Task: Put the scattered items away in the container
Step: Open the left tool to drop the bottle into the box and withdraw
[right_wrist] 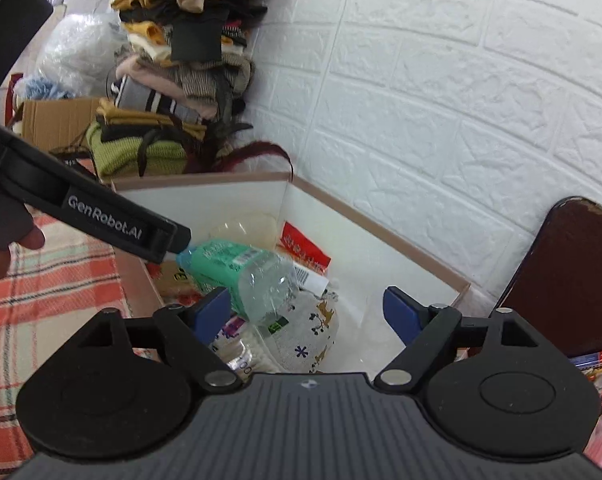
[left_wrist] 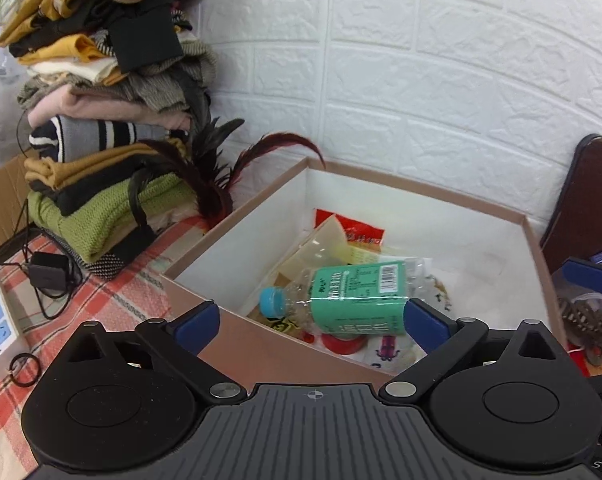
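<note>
One plastic bottle (left_wrist: 349,300) with a green label lies on its side inside the single white-lined box (left_wrist: 237,236), atop one red packet (left_wrist: 353,232). Left hand-held gripper (left_wrist: 317,320) and right hand-held gripper (right_wrist: 307,312): both spread wide, holding nothing, above the near rim. Right half of the box floor is bare.

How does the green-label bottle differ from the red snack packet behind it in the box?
The green-label bottle is a clear, rounded plastic bottle with a blue cap, lying on its side on top of the pile; the red snack packet is a flat printed pouch, partly buried beneath other items. The bottle sits nearer the left hand-held gripper, the packet nearer the far wall. Both lie inside the box.
</note>
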The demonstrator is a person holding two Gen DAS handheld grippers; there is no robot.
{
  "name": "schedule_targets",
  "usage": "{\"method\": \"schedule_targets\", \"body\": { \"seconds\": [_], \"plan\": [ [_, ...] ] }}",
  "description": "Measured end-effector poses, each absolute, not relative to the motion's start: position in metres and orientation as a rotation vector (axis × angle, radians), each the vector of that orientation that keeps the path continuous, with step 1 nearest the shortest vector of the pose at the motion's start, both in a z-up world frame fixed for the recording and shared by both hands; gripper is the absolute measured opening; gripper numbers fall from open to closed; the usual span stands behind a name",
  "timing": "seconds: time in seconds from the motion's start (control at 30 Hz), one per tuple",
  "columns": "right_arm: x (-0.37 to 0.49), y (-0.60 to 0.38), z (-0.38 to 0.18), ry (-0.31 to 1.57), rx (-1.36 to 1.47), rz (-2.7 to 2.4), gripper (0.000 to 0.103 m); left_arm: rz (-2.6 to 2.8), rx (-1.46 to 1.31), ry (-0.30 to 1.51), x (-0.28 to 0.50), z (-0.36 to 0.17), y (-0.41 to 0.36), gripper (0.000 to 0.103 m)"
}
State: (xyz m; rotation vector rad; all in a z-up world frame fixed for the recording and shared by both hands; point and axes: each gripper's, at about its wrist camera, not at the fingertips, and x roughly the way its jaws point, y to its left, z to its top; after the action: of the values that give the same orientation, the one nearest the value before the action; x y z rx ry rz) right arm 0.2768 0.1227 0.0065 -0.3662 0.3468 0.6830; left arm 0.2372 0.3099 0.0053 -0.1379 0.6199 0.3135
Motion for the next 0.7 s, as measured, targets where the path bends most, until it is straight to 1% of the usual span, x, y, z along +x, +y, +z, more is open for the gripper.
{"method": "schedule_targets", "body": {
  "seconds": [0.23, 0.27, 0.37, 0.5, 0.7],
  "plan": [
    [0.246, 0.094, 0.040, 0.324, -0.289, 0.726, 0.094, 0.238, -0.139, 0.582, 0.203, 0.034, 0.269, 0.103],
    [0.241, 0.089, 0.043, 0.322, -0.283, 0.728, 0.097, 0.222, -0.140, 0.578, 0.198, 0.038, 0.262, 0.103],
    [0.224, 0.073, 0.052, 0.307, -0.275, 0.726, 0.098, 0.211, -0.126, 0.560, 0.183, 0.047, 0.242, 0.103],
    [0.202, 0.046, 0.061, 0.291, -0.252, 0.705, 0.102, 0.176, -0.132, 0.539, 0.160, 0.055, 0.218, 0.103],
    [0.167, 0.000, 0.067, 0.289, -0.216, 0.673, 0.102, 0.125, -0.129, 0.527, 0.126, 0.061, 0.178, 0.103]
  ]
}}
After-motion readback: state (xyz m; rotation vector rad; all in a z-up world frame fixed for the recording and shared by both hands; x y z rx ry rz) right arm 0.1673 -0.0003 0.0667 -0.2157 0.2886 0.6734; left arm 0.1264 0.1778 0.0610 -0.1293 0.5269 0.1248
